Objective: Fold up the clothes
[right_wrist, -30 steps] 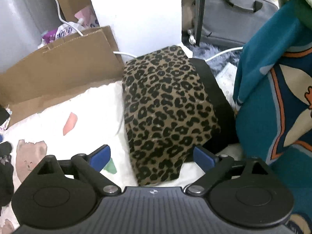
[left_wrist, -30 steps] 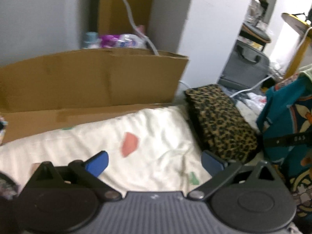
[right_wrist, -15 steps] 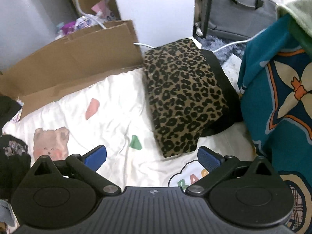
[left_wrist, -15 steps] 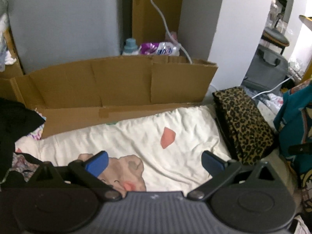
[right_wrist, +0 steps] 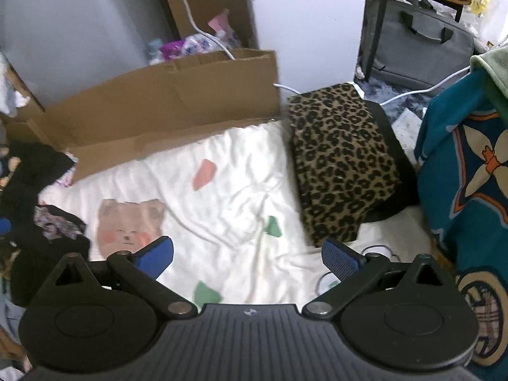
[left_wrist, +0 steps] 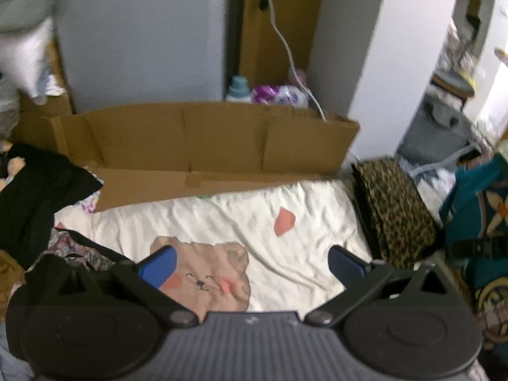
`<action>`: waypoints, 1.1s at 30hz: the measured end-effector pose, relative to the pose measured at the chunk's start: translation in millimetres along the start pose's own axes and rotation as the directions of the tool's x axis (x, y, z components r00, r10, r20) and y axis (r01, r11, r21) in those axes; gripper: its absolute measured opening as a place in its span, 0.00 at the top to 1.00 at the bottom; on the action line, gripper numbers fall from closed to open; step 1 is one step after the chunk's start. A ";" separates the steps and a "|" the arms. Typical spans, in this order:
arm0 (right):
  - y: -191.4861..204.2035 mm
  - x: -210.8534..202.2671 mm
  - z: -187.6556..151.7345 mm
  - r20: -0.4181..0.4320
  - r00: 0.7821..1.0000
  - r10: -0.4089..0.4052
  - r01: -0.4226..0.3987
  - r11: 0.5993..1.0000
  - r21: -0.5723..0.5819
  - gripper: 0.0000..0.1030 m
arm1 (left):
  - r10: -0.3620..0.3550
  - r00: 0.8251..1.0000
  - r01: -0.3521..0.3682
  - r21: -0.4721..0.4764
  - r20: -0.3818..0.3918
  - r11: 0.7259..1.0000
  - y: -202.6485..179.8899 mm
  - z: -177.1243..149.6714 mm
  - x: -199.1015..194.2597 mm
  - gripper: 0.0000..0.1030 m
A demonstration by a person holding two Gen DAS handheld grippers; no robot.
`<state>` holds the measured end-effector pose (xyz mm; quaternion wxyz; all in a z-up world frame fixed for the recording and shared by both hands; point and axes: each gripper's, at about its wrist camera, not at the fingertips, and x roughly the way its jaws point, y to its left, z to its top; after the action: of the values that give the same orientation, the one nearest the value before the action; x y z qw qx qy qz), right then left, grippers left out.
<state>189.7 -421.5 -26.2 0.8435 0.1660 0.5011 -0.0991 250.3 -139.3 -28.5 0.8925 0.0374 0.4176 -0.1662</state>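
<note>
Both my left tool [left_wrist: 250, 262] and right tool [right_wrist: 247, 252] were spread and empty. The dark heap [left_wrist: 35, 197] at frame left looked tangled, so I risked snagging several garments together.

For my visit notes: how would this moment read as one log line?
left gripper: open, empty | right gripper: open, empty | leopard-print garment: folded, on black garment

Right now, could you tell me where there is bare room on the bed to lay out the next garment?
The white sheet lies free between the cardboard and the leopard-print stack. The dark clothes pile crowds its other edge.
</note>
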 end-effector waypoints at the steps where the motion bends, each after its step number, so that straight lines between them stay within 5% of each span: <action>1: 3.5 -3.8 -1.6 -0.002 1.000 0.010 -0.010 1.000 -0.002 0.01 | 0.011 1.000 -0.011 -0.017 0.009 1.000 3.0 -2.2 -2.8 0.00; 9: 28.3 -38.6 -16.9 0.013 0.999 0.042 -0.041 0.999 -0.022 0.01 | 0.049 0.999 -0.048 -0.069 0.011 0.997 16.7 -13.8 -29.5 0.00; 18: 41.5 -67.3 -32.7 0.022 0.998 0.054 -0.053 0.998 -0.021 0.01 | -0.021 0.999 0.024 -0.084 0.033 0.996 13.9 -33.9 -72.6 0.00; 33: 37.8 -109.0 -54.4 0.090 0.995 0.052 -0.054 0.998 0.015 0.01 | -0.004 0.998 0.007 -0.057 0.058 0.998 12.1 -77.1 -125.6 0.00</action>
<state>106.0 -365.8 52.3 0.8659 0.1819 0.4575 -0.0882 122.9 -78.7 15.8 0.9045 0.0060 0.3961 -0.1576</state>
